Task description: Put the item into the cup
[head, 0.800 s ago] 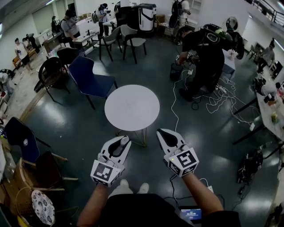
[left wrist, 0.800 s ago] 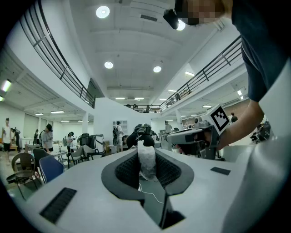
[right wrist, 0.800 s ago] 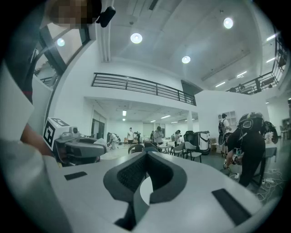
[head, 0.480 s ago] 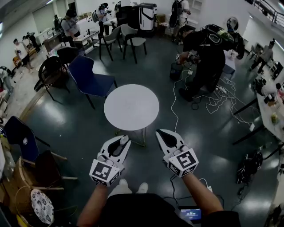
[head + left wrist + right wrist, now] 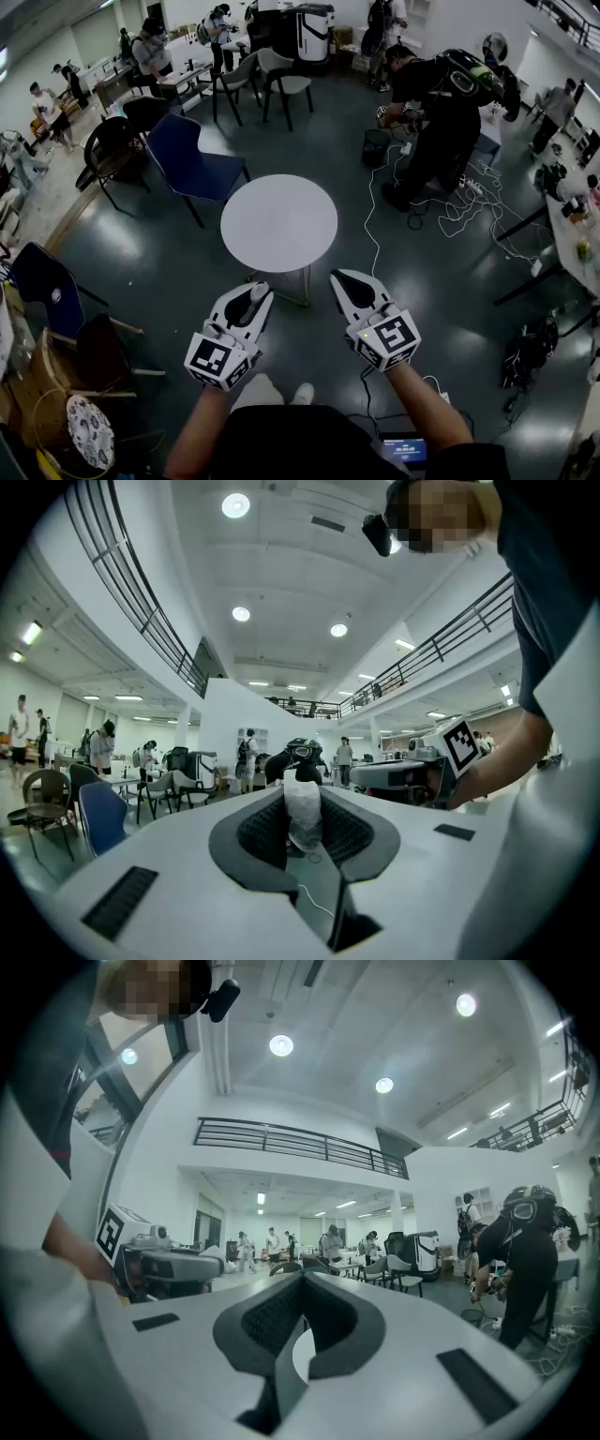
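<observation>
My left gripper [image 5: 253, 298] is held low in front of me, shut on a small crumpled white item [image 5: 302, 810] that stands up between its dark pads. In the head view the item [image 5: 260, 292] shows as a pale bit at the jaw tips. Beside it on the right, my right gripper [image 5: 348, 282] has its jaws together with nothing between them, as the right gripper view [image 5: 301, 1285] also shows. Both point toward a round white table [image 5: 278, 223] just ahead, whose top is bare. No cup shows in any view.
A blue chair [image 5: 192, 164] and black chairs [image 5: 117, 150] stand left of the table. A person in black [image 5: 441, 108] bends over at the back right, with white cables [image 5: 469, 202] across the floor. Wicker items [image 5: 56, 403] crowd the near left.
Both grippers hold nearly the same place; the left one sits slightly lower. The view has shifted a little and the people in the background have moved.
</observation>
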`<state>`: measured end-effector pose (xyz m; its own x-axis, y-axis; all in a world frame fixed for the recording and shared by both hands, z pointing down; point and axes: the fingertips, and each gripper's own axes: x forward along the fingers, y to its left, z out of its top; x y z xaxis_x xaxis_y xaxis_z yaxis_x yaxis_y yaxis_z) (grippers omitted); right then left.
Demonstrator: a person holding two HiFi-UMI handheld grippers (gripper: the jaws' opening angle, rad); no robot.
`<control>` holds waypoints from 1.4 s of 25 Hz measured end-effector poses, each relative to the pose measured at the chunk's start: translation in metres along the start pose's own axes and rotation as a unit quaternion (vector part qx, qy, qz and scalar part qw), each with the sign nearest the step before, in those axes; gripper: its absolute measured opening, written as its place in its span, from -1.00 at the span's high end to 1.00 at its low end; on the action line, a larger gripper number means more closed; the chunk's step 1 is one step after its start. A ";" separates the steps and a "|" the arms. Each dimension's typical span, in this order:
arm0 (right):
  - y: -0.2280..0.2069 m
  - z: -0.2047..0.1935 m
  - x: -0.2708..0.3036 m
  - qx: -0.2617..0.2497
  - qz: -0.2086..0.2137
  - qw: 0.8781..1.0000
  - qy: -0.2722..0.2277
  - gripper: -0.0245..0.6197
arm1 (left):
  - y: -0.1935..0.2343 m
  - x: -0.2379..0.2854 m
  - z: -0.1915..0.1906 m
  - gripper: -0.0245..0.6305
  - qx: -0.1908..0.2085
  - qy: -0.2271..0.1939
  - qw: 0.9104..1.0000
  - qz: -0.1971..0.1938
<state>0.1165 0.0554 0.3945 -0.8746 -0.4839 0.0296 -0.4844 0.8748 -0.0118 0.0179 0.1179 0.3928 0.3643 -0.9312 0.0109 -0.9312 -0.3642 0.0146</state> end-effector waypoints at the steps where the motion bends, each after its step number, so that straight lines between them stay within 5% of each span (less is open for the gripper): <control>1: -0.001 0.000 -0.001 0.001 0.000 1.000 0.000 0.87 | 0.000 0.000 -0.001 0.68 0.000 0.001 1.000 0.002; 17: -0.018 -0.002 0.022 0.007 -0.005 1.000 -0.001 0.87 | 0.020 0.015 -0.002 0.68 0.013 0.014 1.000 0.003; 35: -0.089 -0.019 0.138 0.017 -0.025 0.999 0.015 0.87 | 0.137 0.110 -0.019 0.68 -0.026 0.016 1.000 -0.009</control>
<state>0.0398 -0.0889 0.4189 -0.8480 -0.5264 0.0615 -0.5291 0.8475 -0.0429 -0.0696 -0.0343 0.4145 0.3826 -0.9230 0.0412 -0.9228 -0.3796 0.0661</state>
